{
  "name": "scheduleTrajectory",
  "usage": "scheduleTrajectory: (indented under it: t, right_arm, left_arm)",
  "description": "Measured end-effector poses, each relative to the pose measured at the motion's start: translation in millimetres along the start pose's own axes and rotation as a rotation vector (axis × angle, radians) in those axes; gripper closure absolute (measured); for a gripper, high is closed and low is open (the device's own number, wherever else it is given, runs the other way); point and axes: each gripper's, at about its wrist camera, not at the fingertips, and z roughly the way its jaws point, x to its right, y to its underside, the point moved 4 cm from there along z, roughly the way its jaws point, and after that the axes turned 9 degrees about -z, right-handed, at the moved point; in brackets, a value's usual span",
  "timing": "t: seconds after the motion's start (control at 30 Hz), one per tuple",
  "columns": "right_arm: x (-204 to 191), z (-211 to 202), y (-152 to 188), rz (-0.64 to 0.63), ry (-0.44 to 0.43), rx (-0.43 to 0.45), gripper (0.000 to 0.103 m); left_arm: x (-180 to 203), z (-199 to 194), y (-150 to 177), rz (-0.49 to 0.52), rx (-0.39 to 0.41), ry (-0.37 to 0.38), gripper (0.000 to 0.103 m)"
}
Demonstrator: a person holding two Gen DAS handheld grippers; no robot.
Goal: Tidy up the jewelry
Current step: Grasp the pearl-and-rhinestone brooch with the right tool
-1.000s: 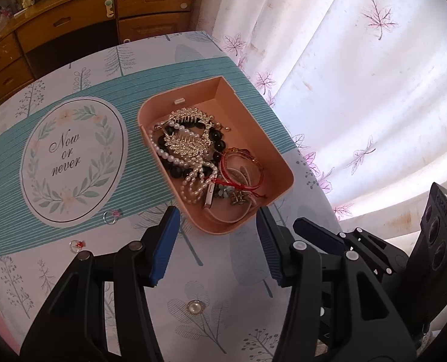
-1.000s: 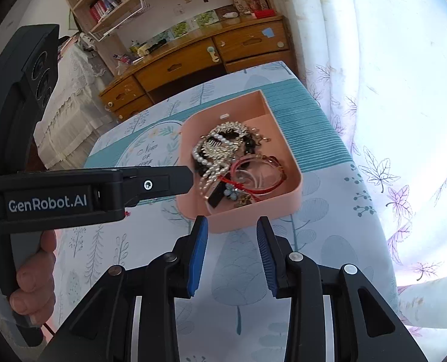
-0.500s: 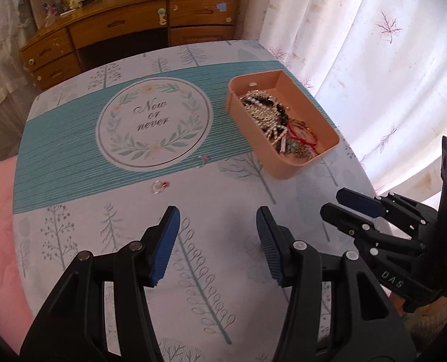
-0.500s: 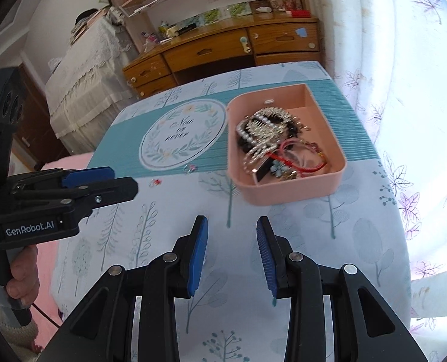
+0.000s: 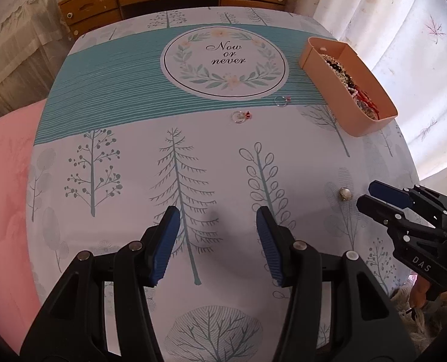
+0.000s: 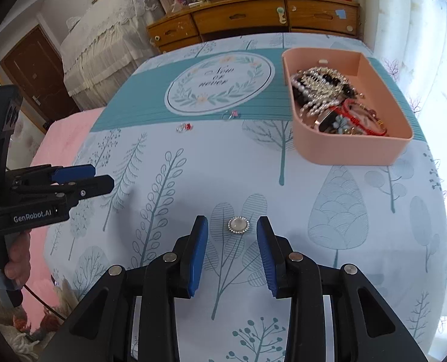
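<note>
Round pearl brooch [image 6: 238,225] seen lower centre, between wide-spread right gripper [image 6: 232,233]; left gripper [image 5: 216,220] wide; tree-print tablecloth [image 6: 329,199], wooden dresser [image 6: 253,18] behind.

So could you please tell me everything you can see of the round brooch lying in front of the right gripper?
The round brooch is a small disc with a pale, pearly centre ringed by tiny sparkling stones in a metal-looking setting. It lies flat on the tablecloth, on a printed leaf, apart from the other pieces. It sits just ahead of the open right gripper, between the two blue fingertips, and nothing touches it.
</note>
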Motion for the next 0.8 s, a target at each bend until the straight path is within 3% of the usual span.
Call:
scheduleTrajectory:
  t: [0.33,0.5,0.8]
  right_arm:
    - [-1,30,-1,-0.025,0.008,-0.041,0.070]
    - [-5,40,1,-0.048,0.023,-0.058,0.077]
    - [-9,42,-2,-0.089,0.054,-0.032,0.078]
  left_arm:
    - [17,11,2,0.033,-0.018,0.024,0.053]
    - [20,16,4,0.035,-0.030,0.033,0.053]
    - [21,21,5,0.037,-0.045,0.038,0.053]
